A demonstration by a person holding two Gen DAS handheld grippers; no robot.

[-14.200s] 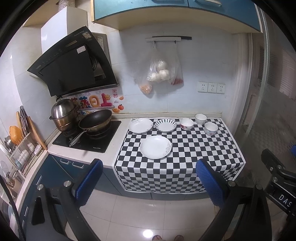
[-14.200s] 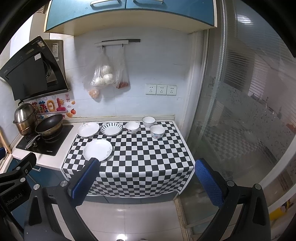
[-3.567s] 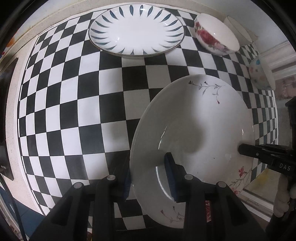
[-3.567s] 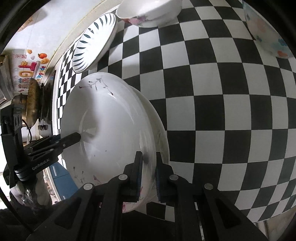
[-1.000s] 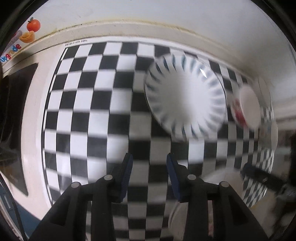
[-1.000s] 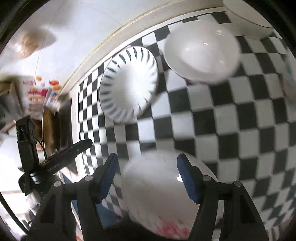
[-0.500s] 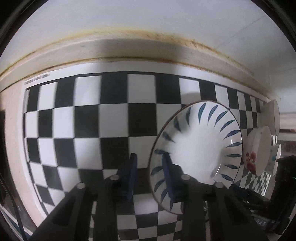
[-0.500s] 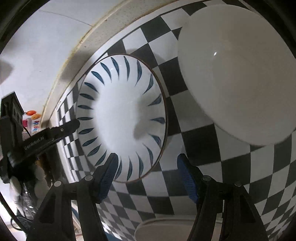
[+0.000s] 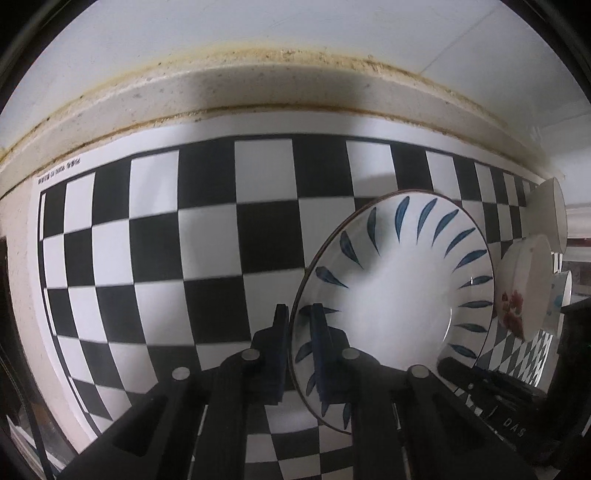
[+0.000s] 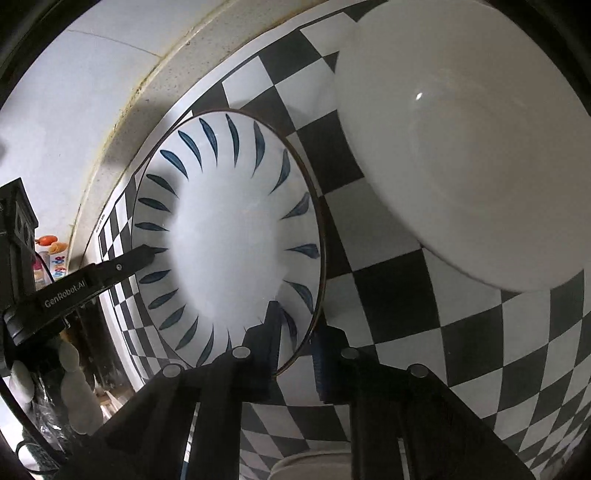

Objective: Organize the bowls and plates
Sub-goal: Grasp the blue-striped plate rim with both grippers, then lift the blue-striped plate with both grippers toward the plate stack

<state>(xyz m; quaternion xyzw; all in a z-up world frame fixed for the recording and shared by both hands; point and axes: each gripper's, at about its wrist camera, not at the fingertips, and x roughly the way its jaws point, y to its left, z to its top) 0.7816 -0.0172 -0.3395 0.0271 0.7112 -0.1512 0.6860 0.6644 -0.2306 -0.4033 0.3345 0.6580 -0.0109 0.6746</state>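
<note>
We have both grippers on the blue-leaf plate (image 9: pixel 399 295), which sits on the checkered mat (image 9: pixel 207 236) near the back wall (image 9: pixel 295 33), just left of the white bowl (image 10: pixel 469 147). The left gripper (image 9: pixel 300 350) is pinched down on the plate's left rim, one finger (image 9: pixel 321 350) inside, one underneath. The right gripper (image 10: pixel 295 350) has just been closing on the opposite rim; its pads look nearly shut on the edge, though we can't confirm full contact. Two-sided hold makes sense: the plate is wide and shallow, so opposite rim grips keep it level for the lift. Likely next: raise it and stack it on the plates at the mat's front, whose edge (image 10: pixel 310 465) shows in the right wrist view.
</note>
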